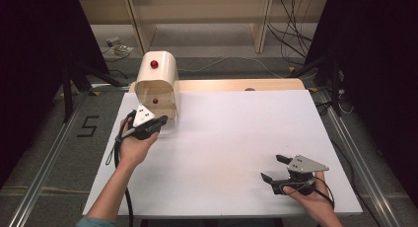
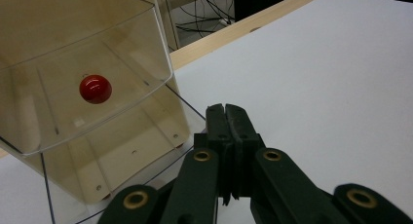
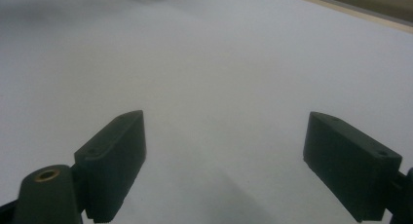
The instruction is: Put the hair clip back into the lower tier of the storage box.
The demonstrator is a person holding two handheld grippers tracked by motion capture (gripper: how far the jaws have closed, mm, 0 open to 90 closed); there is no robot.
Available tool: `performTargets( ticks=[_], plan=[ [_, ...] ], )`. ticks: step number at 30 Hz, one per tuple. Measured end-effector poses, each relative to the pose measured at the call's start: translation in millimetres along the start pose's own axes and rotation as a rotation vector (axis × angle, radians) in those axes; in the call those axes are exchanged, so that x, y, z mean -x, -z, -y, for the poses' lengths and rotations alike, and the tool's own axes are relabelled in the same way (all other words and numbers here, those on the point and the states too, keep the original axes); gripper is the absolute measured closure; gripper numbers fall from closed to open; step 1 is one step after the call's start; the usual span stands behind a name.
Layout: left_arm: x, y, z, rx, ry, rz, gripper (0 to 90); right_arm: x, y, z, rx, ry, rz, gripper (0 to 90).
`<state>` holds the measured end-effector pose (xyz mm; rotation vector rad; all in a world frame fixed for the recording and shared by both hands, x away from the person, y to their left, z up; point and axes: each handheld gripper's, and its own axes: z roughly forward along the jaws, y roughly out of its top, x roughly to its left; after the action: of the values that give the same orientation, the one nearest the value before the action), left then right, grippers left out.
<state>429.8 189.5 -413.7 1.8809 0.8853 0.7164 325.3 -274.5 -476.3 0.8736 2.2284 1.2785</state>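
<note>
On the white table (image 1: 222, 138), left hand-held gripper (image 1: 160, 121) closed beside the box (image 1: 156, 84); right hand-held gripper (image 1: 273, 169) spread open.

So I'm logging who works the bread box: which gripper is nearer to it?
Left. The left gripper sits right at the open front of the bread box, jaws shut. The right gripper is far off at the table's near right corner, jaws open.

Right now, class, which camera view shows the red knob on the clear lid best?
The left gripper view: the red knob is large and sharp on the clear lid. The high view shows it small; the right gripper view faces bare table.
</note>
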Motion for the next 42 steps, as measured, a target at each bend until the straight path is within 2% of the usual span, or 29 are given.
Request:
performTargets(
  ticks=[13,42],
  plan=[
    [-7.2,1.0,-4.6,0.014,0.016,-0.014,89.5,0.3,0.2,0.0,0.000,0.001,0.001,16.4],
    [-17.1,-2.8,-8.9,0.012,0.022,-0.028,89.5,1.2,-0.5,0.2,-0.004,-0.003,0.006,16.4]
  ],
)
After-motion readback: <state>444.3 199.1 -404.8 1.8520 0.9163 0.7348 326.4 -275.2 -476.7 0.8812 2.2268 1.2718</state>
